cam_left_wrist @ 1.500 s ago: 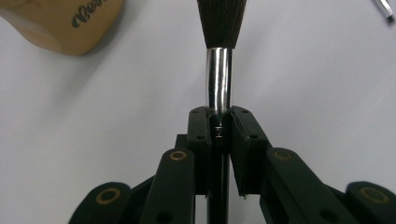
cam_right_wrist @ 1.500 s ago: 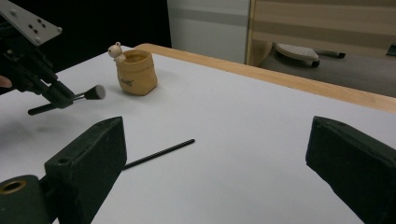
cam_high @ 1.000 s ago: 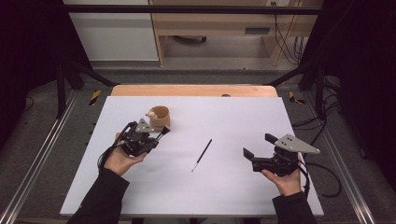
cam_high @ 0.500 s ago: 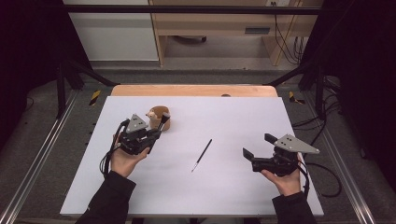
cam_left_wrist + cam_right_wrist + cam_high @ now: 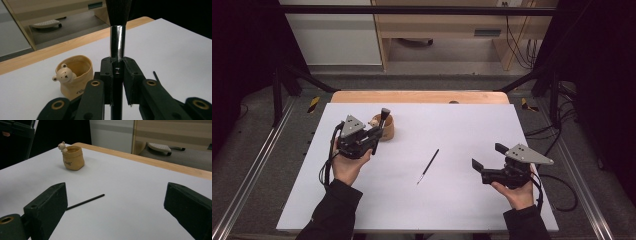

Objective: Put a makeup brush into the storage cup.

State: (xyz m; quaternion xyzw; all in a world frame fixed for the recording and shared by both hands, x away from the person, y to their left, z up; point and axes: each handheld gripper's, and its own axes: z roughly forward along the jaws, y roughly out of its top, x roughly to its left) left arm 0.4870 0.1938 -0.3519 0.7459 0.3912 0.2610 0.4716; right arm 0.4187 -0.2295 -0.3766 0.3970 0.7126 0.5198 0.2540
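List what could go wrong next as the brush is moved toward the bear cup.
1. The left claw grips the brush low on its shiny collar, bristles up, so it may tip or slip.
2. The light-looking bear cup sits close by and could be knocked over.
3. The thin brush lying loose on the table could roll.

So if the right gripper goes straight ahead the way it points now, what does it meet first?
Probably the thin black brush lying on the white table; the right gripper stands open toward it, though height is unclear.
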